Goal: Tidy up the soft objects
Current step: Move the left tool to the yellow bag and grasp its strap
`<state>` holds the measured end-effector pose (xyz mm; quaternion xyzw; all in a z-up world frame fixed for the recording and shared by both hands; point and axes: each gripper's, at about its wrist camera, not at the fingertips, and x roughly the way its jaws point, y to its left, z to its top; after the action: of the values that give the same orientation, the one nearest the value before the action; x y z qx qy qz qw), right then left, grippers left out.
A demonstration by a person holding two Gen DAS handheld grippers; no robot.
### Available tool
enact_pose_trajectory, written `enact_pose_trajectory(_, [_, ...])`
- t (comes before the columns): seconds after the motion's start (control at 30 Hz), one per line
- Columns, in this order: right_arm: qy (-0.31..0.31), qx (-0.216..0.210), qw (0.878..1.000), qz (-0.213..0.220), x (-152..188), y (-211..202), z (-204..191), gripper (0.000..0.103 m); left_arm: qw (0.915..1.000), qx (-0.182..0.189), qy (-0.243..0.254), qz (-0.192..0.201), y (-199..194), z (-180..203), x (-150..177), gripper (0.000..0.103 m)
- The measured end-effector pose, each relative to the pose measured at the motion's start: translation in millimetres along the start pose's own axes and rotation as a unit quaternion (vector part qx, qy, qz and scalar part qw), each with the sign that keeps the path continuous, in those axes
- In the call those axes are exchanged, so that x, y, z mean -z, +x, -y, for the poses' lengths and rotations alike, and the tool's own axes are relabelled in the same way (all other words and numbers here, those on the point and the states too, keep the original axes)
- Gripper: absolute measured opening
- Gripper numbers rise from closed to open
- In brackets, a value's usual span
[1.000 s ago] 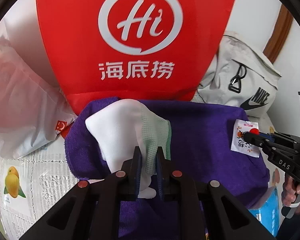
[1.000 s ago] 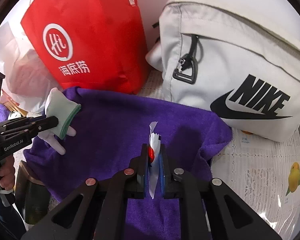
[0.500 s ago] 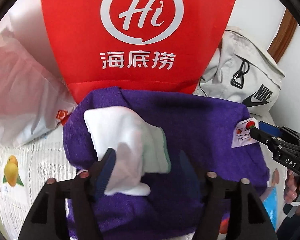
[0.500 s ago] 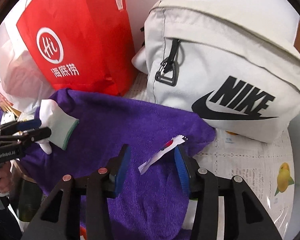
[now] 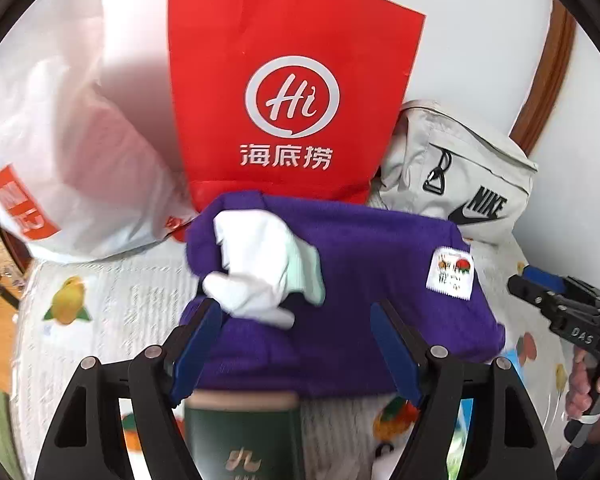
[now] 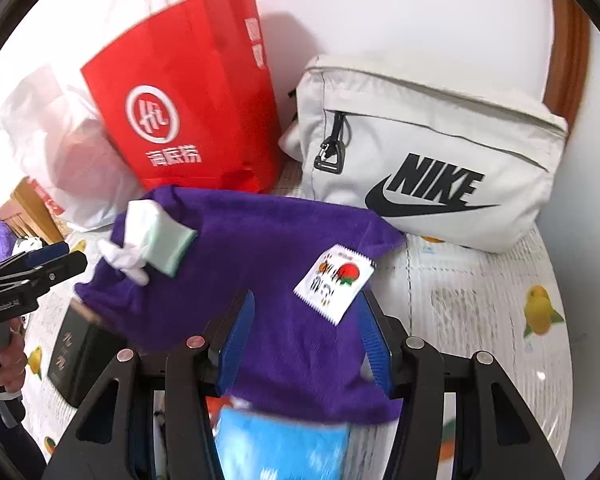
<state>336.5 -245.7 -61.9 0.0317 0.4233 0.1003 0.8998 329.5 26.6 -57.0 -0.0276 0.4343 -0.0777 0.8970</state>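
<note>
Left gripper (image 5: 296, 344): your jaws have just been opening, spread, empty; white glove (image 5: 268, 268) lies loose on purple towel (image 5: 380, 280).
Right gripper (image 6: 304, 340): jaws have just been opening, spread, empty; sachet (image 6: 334, 282) near the towel's edge may slide off if you nudge the cloth.

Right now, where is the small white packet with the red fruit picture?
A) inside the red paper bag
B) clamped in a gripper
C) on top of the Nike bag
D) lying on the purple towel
D: the packet lies flat on the purple towel, no gripper pads touching it.
</note>
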Motion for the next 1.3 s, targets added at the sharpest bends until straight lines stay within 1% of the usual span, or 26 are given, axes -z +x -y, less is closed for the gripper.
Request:
enact_pose_trajectory(0.13, [0.000,-0.009,1.000,0.009,18.4,-21.6,-13.3,0.053,0.9998,-0.010,-0.005,-0.015,-20.5,-3.0,17.7,0.076])
enact_pose_trajectory(0.27, [0.000,-0.019,1.000,0.014,39.2,-39.7,-26.1,0.053,0.9996,0.000,-0.020,-0.018,-39.9,-5.3,40.4,0.075])
enact_pose_trajectory(0.47, [0.000,-0.036,0.999,0.013,76.6,-66.4,-43.0,0.054,0.9997,0.009,-0.005,-0.023,-65.3,6.9,84.1,0.076])
enact_pose_trajectory(0.53, [0.000,-0.039,0.999,0.011,87.1,-72.3,-46.4,0.054,0.9996,0.017,0.003,-0.024,-71.0,13.4,99.0,0.076])
enact_pose_trajectory(0.63, [0.001,-0.041,0.999,0.011,106.0,-81.5,-49.2,0.054,0.9988,0.039,0.015,-0.024,-74.1,23.3,122.5,0.076])
enact_pose_trajectory(0.7, [0.006,-0.043,0.999,0.009,118.4,-86.3,-48.4,0.054,0.9980,0.050,0.019,-0.033,-71.3,28.7,137.0,0.076])
enact_pose_trajectory(0.77, [0.014,-0.044,0.999,0.009,131.8,-91.1,-45.5,0.054,0.9981,0.040,0.023,-0.040,-66.5,31.9,149.4,0.076])
enact_pose_trajectory(0.87, [0.017,-0.043,0.999,0.003,145.9,-94.4,-41.4,0.054,0.9983,0.014,0.033,-0.046,-57.7,32.7,166.2,0.076])
enact_pose_trajectory(0.97, [0.023,-0.038,0.999,0.002,157.9,-97.2,-36.0,0.054,0.9985,0.007,0.030,-0.045,-48.7,28.4,175.4,0.075])
enact_pose_trajectory(1.0, [0.028,-0.037,0.999,0.000,162.7,-97.3,-33.9,0.054,0.9986,0.007,0.028,-0.044,-46.2,26.8,176.7,0.074])
enact_pose_trajectory(1.07, [0.033,-0.039,0.999,-0.005,168.0,-96.7,-31.8,0.054,0.9987,0.016,0.027,-0.041,-42.6,24.3,178.8,0.057])
enact_pose_trajectory(1.13, [0.033,-0.034,0.999,-0.009,174.4,-94.9,-30.9,0.054,0.9986,0.024,0.029,-0.038,-39.3,23.5,178.7,0.054])
enact_pose_trajectory(1.23, [0.029,-0.019,0.999,-0.011,183.1,-91.9,-32.2,0.054,0.9982,0.023,0.047,-0.029,-35.5,25.8,178.5,0.040])
enact_pose_trajectory(1.3, [0.029,-0.022,0.999,-0.014,187.6,-89.4,-33.3,0.054,0.9977,0.021,0.060,-0.025,-34.3,27.4,177.6,0.038])
